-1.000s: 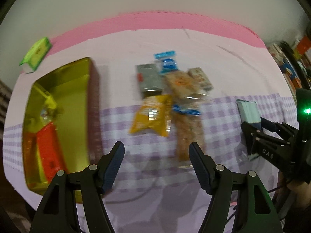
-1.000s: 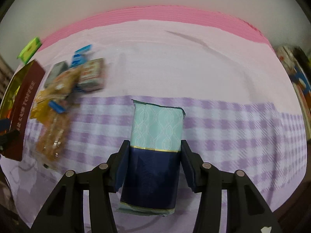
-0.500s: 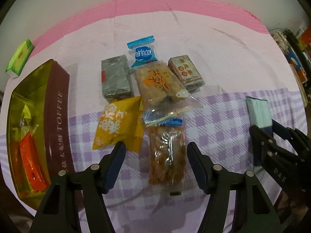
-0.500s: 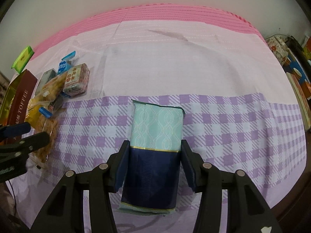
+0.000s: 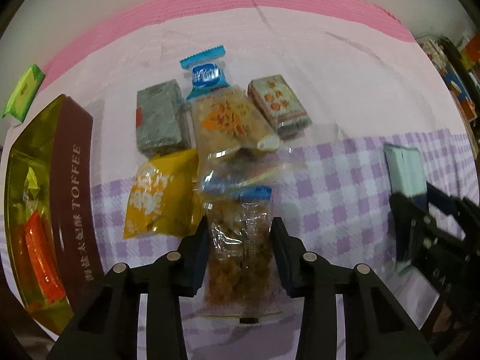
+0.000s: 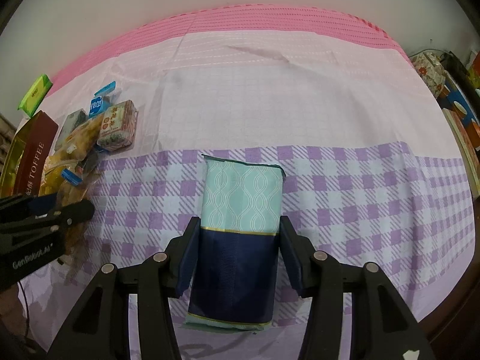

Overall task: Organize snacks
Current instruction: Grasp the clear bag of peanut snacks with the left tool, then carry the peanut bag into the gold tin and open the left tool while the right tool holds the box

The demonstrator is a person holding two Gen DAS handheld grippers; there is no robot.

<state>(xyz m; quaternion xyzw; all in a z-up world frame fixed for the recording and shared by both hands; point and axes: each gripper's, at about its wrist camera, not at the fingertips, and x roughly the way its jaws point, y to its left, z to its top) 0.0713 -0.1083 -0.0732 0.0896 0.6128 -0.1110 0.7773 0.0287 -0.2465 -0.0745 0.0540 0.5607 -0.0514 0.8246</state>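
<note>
My left gripper (image 5: 239,244) is closed around a clear packet of brown crispy snack (image 5: 240,258) lying on the checked cloth. Beyond it lie a yellow packet (image 5: 156,201), a grey block (image 5: 159,120), a blue candy (image 5: 207,75), a clear orange-print packet (image 5: 231,123) and a small printed box (image 5: 279,105). A brown TOFFEE tin (image 5: 75,198) with gold lining stands at left, holding an orange packet (image 5: 42,255). My right gripper (image 6: 237,246) is shut on a teal and navy packet (image 6: 240,225), which also shows in the left wrist view (image 5: 405,174).
A green packet (image 5: 24,90) lies at the far left by the pink cloth edge (image 5: 270,0). Books and boxes (image 6: 456,102) stand at the right of the table. The left gripper's body (image 6: 39,225) shows at left in the right wrist view.
My left gripper moved forward and down over the snack pile and its jaws closed in around the clear brown snack packet. The right gripper kept its hold on the teal packet.
</note>
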